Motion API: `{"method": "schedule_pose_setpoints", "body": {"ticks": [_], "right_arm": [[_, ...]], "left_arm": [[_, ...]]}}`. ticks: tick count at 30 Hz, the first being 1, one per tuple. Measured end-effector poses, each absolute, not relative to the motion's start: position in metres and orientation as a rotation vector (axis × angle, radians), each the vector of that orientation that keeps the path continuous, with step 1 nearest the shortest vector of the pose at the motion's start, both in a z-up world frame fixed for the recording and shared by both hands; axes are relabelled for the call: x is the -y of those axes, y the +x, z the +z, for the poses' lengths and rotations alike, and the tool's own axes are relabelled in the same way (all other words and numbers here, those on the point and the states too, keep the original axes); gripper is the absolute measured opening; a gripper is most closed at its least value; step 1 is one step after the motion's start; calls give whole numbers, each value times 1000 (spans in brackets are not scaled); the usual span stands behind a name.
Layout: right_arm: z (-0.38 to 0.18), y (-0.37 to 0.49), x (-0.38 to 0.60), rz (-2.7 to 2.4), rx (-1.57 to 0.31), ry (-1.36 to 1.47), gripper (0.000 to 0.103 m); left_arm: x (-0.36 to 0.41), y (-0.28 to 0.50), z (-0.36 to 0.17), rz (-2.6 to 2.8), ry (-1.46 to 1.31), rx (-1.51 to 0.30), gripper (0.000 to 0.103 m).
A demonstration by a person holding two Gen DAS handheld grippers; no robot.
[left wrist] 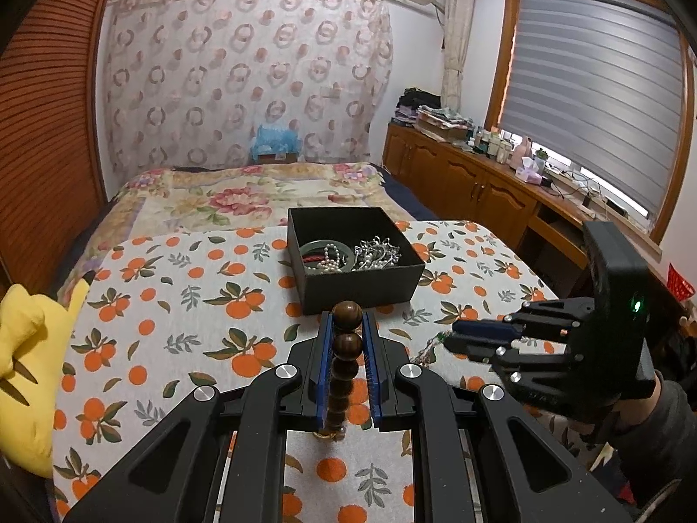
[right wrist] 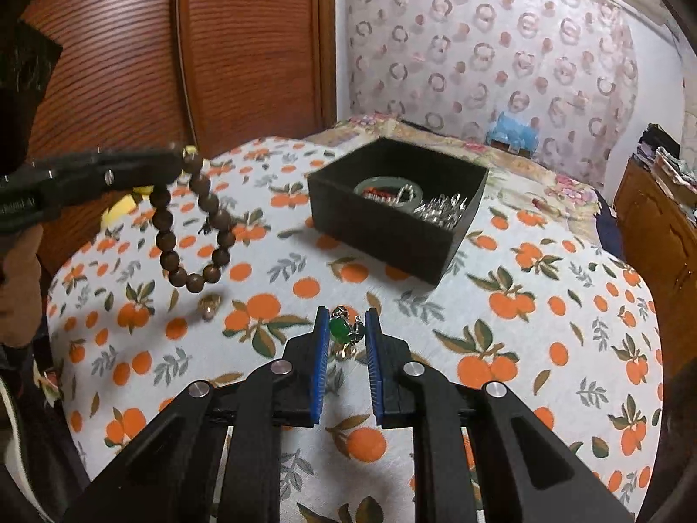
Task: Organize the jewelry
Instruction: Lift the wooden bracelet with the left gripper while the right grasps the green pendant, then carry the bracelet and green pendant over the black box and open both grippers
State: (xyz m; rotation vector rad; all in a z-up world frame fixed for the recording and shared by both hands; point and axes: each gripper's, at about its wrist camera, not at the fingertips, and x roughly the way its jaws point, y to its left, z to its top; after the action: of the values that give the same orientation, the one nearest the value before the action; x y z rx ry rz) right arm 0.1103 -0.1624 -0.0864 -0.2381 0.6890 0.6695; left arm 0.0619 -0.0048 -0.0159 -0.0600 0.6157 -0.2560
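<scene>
My left gripper (left wrist: 347,316) is shut on a bracelet of brown wooden beads (left wrist: 347,340), which hangs down between its blue pads. The right wrist view shows that bracelet (right wrist: 191,226) dangling in a loop from the left gripper (right wrist: 174,165) above the cloth, with a small golden charm (right wrist: 209,305) under it. My right gripper (right wrist: 346,318) is shut on a green-stone ring (right wrist: 340,329), held a little above the cloth. The right gripper (left wrist: 453,333) sits right of the left one. A black box (left wrist: 361,292) (right wrist: 383,235) ahead holds a jade bangle, pearls and silver chains.
The table (right wrist: 522,327) wears a white cloth printed with oranges. A yellow plush toy (left wrist: 26,370) lies at its left edge. Behind the table is a bed with a floral cover (left wrist: 244,191); wooden cabinets (left wrist: 470,174) line the right wall.
</scene>
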Motion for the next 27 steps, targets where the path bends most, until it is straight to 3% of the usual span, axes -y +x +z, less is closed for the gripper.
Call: {"method": "schedule_pose_setpoints", "body": {"ticks": [27], "right_arm": [[-20,168,165,657,-557,-225,18]], "left_arm": [[18,106,25,-302,-26,-556,12]]}}
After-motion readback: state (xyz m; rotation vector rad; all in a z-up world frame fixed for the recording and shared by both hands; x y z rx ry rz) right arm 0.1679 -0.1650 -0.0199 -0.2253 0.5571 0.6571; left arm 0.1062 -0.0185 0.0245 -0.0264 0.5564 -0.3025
